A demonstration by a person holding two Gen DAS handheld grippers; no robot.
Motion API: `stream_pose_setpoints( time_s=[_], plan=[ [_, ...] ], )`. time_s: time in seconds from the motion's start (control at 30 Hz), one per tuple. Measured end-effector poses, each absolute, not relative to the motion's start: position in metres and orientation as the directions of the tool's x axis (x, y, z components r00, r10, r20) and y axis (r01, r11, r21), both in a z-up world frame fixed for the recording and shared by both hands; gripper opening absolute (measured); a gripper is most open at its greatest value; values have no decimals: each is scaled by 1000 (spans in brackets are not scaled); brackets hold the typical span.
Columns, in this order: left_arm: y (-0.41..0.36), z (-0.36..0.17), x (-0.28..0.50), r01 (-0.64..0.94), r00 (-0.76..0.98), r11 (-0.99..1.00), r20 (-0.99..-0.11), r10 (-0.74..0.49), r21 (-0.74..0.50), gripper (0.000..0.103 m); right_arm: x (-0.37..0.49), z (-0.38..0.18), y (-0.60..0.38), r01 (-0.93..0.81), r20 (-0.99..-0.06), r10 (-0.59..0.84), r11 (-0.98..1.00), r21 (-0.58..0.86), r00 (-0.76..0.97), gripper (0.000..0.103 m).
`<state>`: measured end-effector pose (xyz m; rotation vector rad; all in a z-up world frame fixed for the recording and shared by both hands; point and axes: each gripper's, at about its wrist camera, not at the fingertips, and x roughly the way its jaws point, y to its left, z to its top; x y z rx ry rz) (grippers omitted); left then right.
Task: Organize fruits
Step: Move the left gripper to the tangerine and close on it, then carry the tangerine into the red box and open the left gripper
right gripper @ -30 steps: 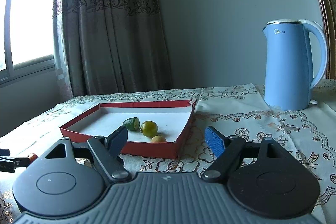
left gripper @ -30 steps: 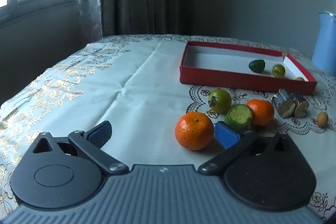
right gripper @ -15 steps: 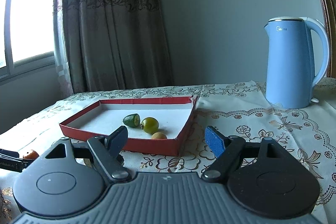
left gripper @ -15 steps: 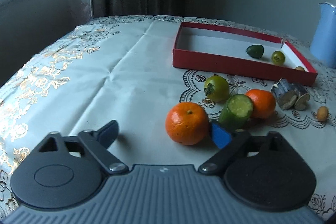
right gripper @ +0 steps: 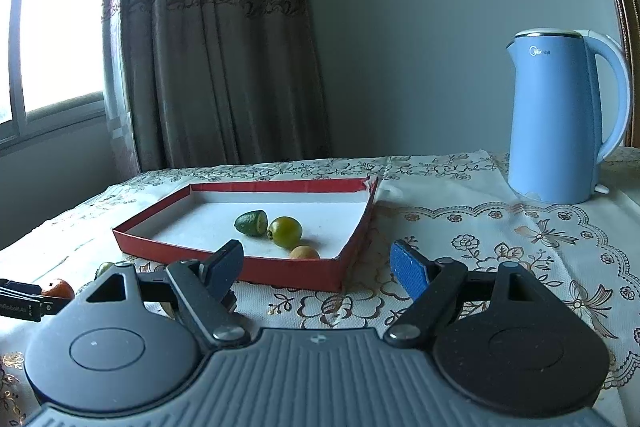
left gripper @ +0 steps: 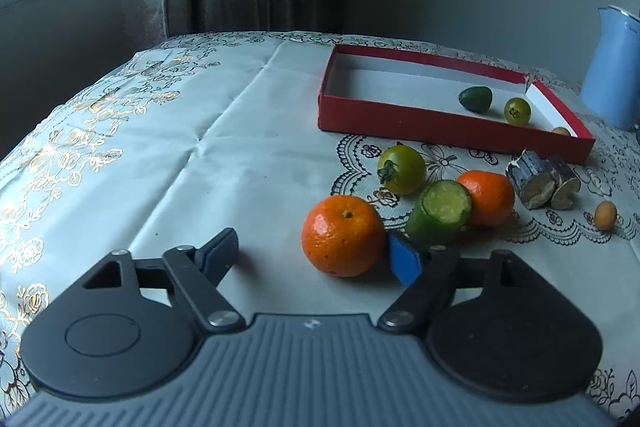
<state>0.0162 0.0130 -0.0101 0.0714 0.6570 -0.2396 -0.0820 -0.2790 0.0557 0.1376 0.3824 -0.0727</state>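
In the left wrist view a large orange (left gripper: 342, 235) lies on the tablecloth between the jaws of my left gripper (left gripper: 312, 249), which are closing. The right blue pad sits at the orange's side; the left pad stands well apart from it. Behind it lie a cut green fruit (left gripper: 440, 213), a second orange (left gripper: 490, 197) and a green tomato (left gripper: 402, 169). The red tray (left gripper: 440, 125) holds a dark green fruit (left gripper: 475, 98), a small green one (left gripper: 517, 110) and a kumquat (left gripper: 560, 131). My right gripper (right gripper: 318, 259) hangs open and empty before the tray (right gripper: 248, 267).
Two cut wood pieces (left gripper: 540, 181) and a loose kumquat (left gripper: 605, 215) lie right of the fruit pile. A blue kettle (right gripper: 560, 115) stands at the back right. A curtain and a window are behind the table. The cloth's left side falls away at the table edge.
The left gripper's jaws have narrowed around the large orange, and its view has tipped down and shifted slightly left. The right gripper has stayed still.
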Motion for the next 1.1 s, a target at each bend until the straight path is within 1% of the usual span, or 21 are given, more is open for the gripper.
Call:
stream_pose_setpoints(
  time_s=[0.03,0.1,0.13,0.2,0.23,0.4,0.53,0.63,0.77,0.9,1.1],
  plan=[
    [11,-10,16,251,764,968,-613,-202,-7,68,-82,55,-279,96,-378,-45,988,119,925,81],
    [7,-10,17,265,761,964,-615,-207,2,56,-81,55,-279,96,-380,-44,988,117,924,81],
    [5,-11,16,270,760,963,-615,-209,7,54,-81,55,-279,95,-382,-44,989,117,923,81],
    [1,-11,16,282,759,959,-614,-214,14,43,-81,54,-279,94,-383,-43,989,116,923,81],
    [0,-11,15,291,757,957,-615,-222,13,40,-81,54,-279,94,-384,-42,989,116,922,81],
    [-2,-10,13,285,760,958,-614,-210,25,40,-81,54,-279,91,-386,-40,989,115,921,81],
    [0,-7,11,246,772,968,-614,-167,46,40,-81,55,-279,90,-385,-39,989,116,922,81],
    [0,1,6,224,789,973,-597,-146,59,40,-82,55,-279,91,-380,-40,989,117,924,81],
    [-5,19,-1,216,820,973,-556,-136,80,40,-82,55,-279,93,-376,-42,989,119,926,81],
    [-18,44,-2,212,861,971,-492,-130,114,40,-83,57,-278,93,-366,-42,988,122,930,81],
    [-47,74,15,206,897,969,-421,-131,138,40,-84,59,-281,92,-354,-38,986,138,934,81]
  ],
)
